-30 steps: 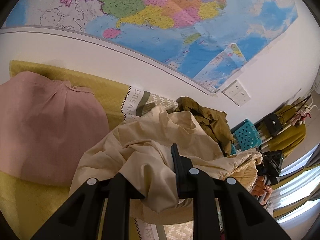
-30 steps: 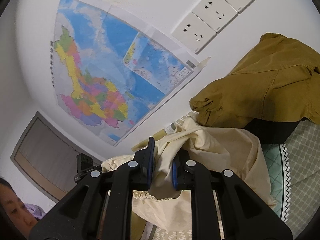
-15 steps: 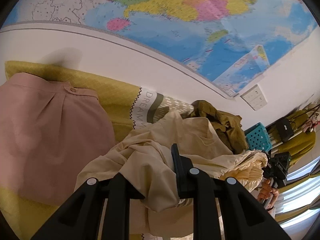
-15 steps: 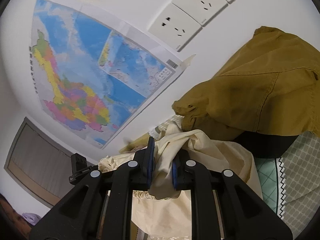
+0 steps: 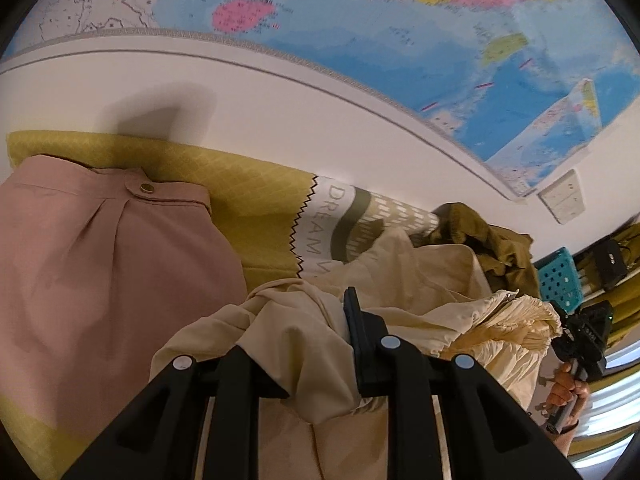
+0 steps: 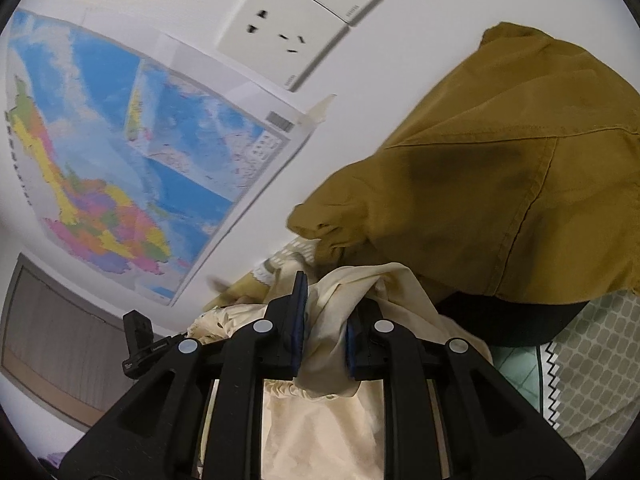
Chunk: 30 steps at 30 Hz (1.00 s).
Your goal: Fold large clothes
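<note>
Both ends of a cream garment (image 5: pixel 404 280) pinched and lifted over the bed (image 5: pixel 256 216), bunched rather than spread. Left hand-held gripper (image 5: pixel 308 344) closed on a thick wad of the cream cloth, one finger buried under the fabric, the other showing at its edge. Right hand-held gripper (image 6: pixel 323 332) closed nearly shut on a thinner fold of the same cloth, blue pads pressing either side.

Likely trouble:
- Slipping out on the left, with so thick a wad caught at the fingertips and the weight hanging below.
- Snagging the mustard-brown garment (image 6: pixel 500 184), heaped touching the cream cloth at the wall end of the bed; pulling away could drag it along.
- Brushing or rumpling the pink garment (image 5: pixel 104 264), laid flat just beside the left grip.
- Folding crooked, since twisted, gathered fabric hides seams and hem; needs shaking out first, judging by the creases.
- Sweeping against the wall map (image 5: pixel 400 40) or sockets (image 6: pixel 288 28), both close ahead.

Containers: one teal perforated basket (image 5: pixel 558 276) beyond the bed, well apart from the grips; contents not visible.
</note>
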Each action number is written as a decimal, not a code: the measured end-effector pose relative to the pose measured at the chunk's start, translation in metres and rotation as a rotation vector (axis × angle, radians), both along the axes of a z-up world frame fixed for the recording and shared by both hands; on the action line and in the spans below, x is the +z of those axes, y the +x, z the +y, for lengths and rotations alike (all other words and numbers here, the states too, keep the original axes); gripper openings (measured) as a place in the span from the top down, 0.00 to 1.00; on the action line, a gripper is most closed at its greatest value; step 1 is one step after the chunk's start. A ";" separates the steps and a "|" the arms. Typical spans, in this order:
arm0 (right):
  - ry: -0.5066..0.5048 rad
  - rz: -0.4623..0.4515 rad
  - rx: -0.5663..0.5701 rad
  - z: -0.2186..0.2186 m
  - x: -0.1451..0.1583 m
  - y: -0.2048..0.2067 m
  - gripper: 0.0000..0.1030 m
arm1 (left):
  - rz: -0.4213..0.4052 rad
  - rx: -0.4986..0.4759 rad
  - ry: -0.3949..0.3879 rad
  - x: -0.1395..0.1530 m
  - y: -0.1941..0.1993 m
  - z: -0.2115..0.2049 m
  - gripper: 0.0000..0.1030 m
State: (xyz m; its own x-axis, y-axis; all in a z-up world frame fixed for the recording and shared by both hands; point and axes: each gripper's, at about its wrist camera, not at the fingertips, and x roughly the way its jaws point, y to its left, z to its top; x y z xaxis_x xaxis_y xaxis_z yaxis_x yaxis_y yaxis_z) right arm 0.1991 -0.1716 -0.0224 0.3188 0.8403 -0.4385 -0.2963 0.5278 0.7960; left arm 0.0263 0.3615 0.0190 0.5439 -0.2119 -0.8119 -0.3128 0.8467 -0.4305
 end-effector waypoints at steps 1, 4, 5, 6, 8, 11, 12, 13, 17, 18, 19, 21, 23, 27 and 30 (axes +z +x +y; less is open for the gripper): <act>-0.004 0.004 -0.002 0.001 -0.002 0.002 0.83 | 0.007 0.003 0.005 -0.003 0.003 0.001 0.80; -0.027 0.009 -0.011 0.005 -0.005 0.006 0.79 | 0.034 0.018 0.006 -0.012 0.011 0.002 0.80; -0.030 0.013 -0.015 0.006 -0.006 0.007 0.76 | 0.043 0.021 0.008 -0.014 0.014 0.001 0.80; -0.036 0.012 -0.020 0.007 -0.005 0.007 0.75 | 0.057 0.023 0.017 -0.018 0.017 0.001 0.80; -0.069 -0.027 -0.021 0.010 0.001 0.001 0.64 | 0.071 0.027 0.025 -0.023 0.022 0.001 0.80; -0.081 -0.101 -0.046 0.009 0.016 -0.014 0.44 | 0.089 0.036 0.028 -0.031 0.029 0.001 0.80; -0.090 -0.133 -0.058 0.008 0.022 -0.019 0.42 | 0.097 0.040 0.038 -0.033 0.031 0.001 0.80; -0.103 -0.180 -0.076 0.006 0.030 -0.028 0.35 | 0.101 0.043 0.044 -0.035 0.032 0.000 0.80; -0.160 -0.389 -0.050 0.016 0.057 -0.070 0.33 | 0.119 0.047 0.055 -0.043 0.037 0.000 0.79; -0.208 -0.426 -0.011 0.028 0.059 -0.078 0.33 | 0.120 0.045 0.061 -0.044 0.038 -0.001 0.79; -0.269 -0.460 0.033 0.044 0.058 -0.087 0.33 | 0.120 0.040 0.066 -0.043 0.038 -0.003 0.79; -0.355 -0.487 0.113 0.074 0.046 -0.095 0.35 | 0.117 0.034 0.075 -0.042 0.039 -0.006 0.75; -0.446 -0.494 0.159 0.101 0.029 -0.096 0.35 | 0.099 0.022 0.087 -0.035 0.036 -0.010 0.71; -0.663 -0.563 0.173 0.147 -0.005 -0.086 0.49 | 0.004 -0.008 0.046 -0.014 0.020 -0.018 0.49; -0.669 -0.542 0.177 0.151 -0.017 -0.074 0.72 | -0.091 -0.037 -0.031 0.001 0.000 -0.027 0.31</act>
